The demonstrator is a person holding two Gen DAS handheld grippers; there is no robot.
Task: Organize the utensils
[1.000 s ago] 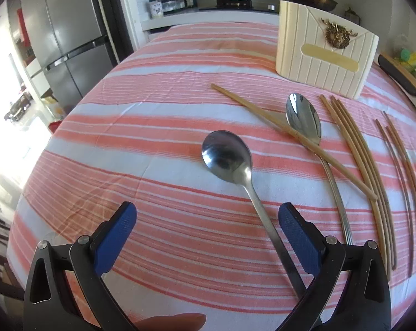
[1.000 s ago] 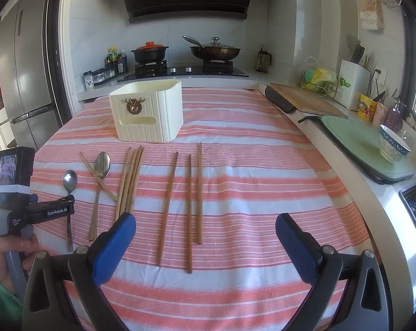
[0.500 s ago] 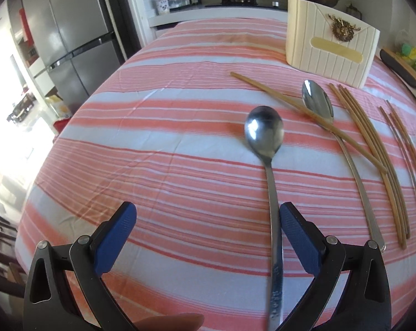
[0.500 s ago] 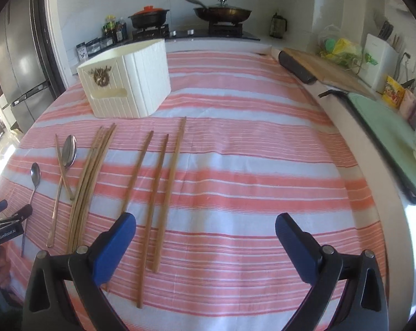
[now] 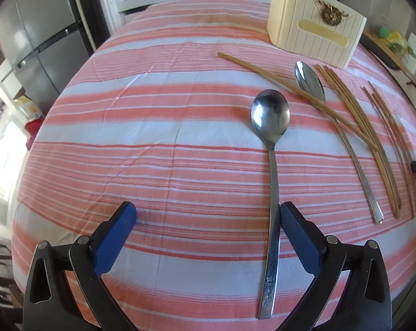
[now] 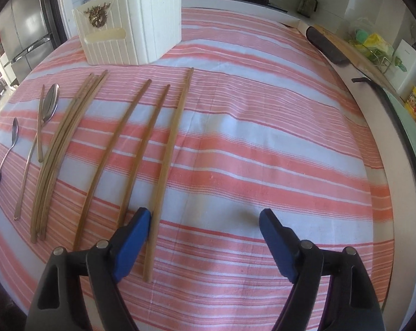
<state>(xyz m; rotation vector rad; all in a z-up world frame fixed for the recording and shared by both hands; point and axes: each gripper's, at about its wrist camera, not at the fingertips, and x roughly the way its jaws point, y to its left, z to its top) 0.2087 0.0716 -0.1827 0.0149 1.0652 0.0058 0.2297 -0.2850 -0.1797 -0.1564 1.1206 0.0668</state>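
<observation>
The near spoon lies on the striped cloth with its bowl pointing away from the camera and its handle running back toward the left gripper; small characters are stamped near the handle's end, too fine to read. The far spoon lies alongside, bowl toward the white box, with a lone chopstick slanting across its neck. Other chopsticks lie roughly parallel, tips toward the box.

The left gripper's jaws stand wide, empty, the spoon handle between them, just beside the right pad. The right gripper is closing; the rightmost chopstick lies between its jaws, close against the left pad, ungripped.
</observation>
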